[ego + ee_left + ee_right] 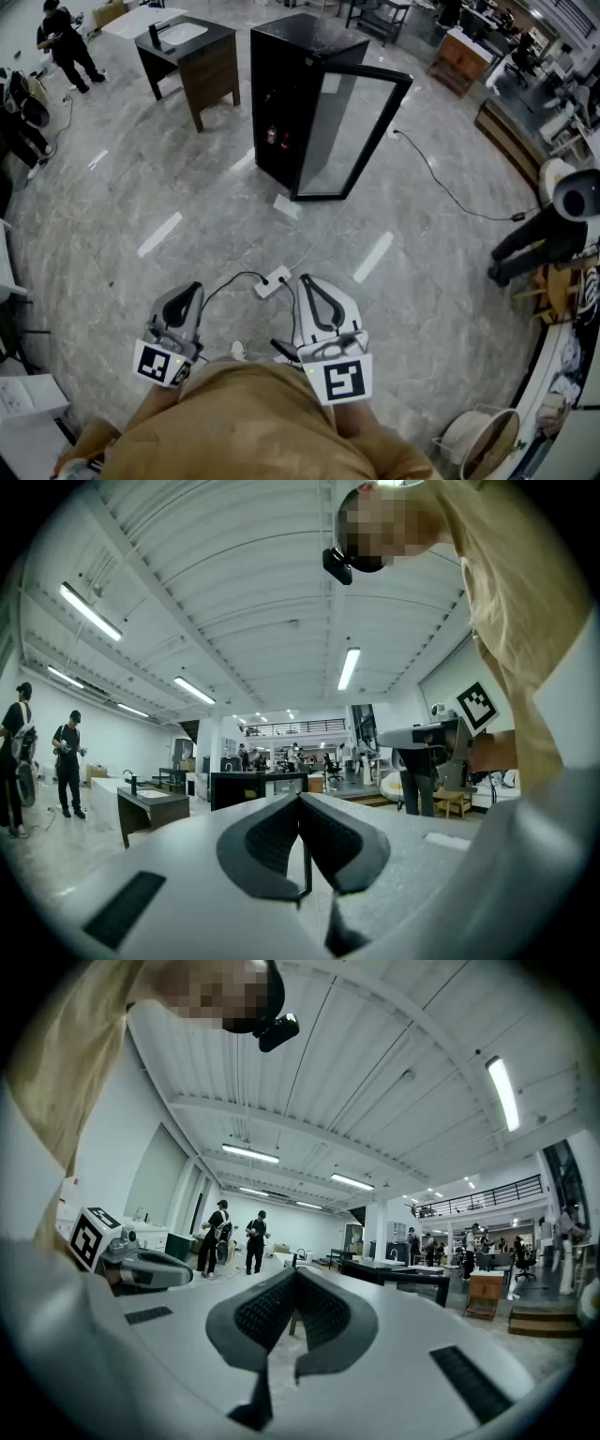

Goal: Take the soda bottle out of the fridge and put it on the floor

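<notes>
The black fridge (286,66) stands far ahead on the marble floor with its glass door (352,136) swung open to the right. On a low shelf inside I see a small soda bottle (271,136) with a red label and a second small item (285,142) beside it. Both grippers are held close to the person's body, far from the fridge and pointing level. My left gripper (192,289) (300,799) is shut with nothing in it. My right gripper (305,279) (295,1274) also has its pads together and empty.
A white power strip (273,281) with its cable lies on the floor just ahead of the grippers. A dark sink table (192,52) stands left of the fridge. A black cable (450,187) runs right from the fridge. A person (66,42) stands far left; furniture lines the right edge.
</notes>
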A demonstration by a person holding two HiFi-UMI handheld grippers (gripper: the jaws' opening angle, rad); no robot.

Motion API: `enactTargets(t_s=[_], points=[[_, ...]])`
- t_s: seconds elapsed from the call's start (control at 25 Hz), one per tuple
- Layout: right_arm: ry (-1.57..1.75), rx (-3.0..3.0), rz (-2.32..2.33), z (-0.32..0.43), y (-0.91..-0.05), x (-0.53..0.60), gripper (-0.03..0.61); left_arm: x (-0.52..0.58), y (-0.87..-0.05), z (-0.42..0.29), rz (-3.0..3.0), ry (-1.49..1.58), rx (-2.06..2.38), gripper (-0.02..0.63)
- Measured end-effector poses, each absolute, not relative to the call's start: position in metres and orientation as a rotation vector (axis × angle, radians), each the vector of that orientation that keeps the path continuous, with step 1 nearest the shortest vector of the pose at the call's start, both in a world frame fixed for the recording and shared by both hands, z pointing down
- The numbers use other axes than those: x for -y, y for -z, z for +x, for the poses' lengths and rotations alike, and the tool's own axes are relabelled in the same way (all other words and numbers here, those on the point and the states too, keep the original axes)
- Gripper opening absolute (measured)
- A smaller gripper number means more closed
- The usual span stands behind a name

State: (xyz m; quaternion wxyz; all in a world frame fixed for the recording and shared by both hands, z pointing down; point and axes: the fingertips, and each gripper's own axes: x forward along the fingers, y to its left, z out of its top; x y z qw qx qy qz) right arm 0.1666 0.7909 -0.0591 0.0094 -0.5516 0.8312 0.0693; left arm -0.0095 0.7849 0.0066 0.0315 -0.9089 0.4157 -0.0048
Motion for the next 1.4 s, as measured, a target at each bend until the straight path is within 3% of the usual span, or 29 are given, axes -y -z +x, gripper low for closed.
enactTargets(t_s=[0.68,1.4], points=[[-0.066,-2.691,-1.638,0.170,0.017,-0.763,0.002,-0.775,-0.038,-0.022,-2.785,0.053,-1.455,0.002],[0.017,-2.678,-1.805,0.062,0.018,-0.512,0.002,-0.508,-0.062,-0.112,-2.980,-0.054,-1.318,0.002]])
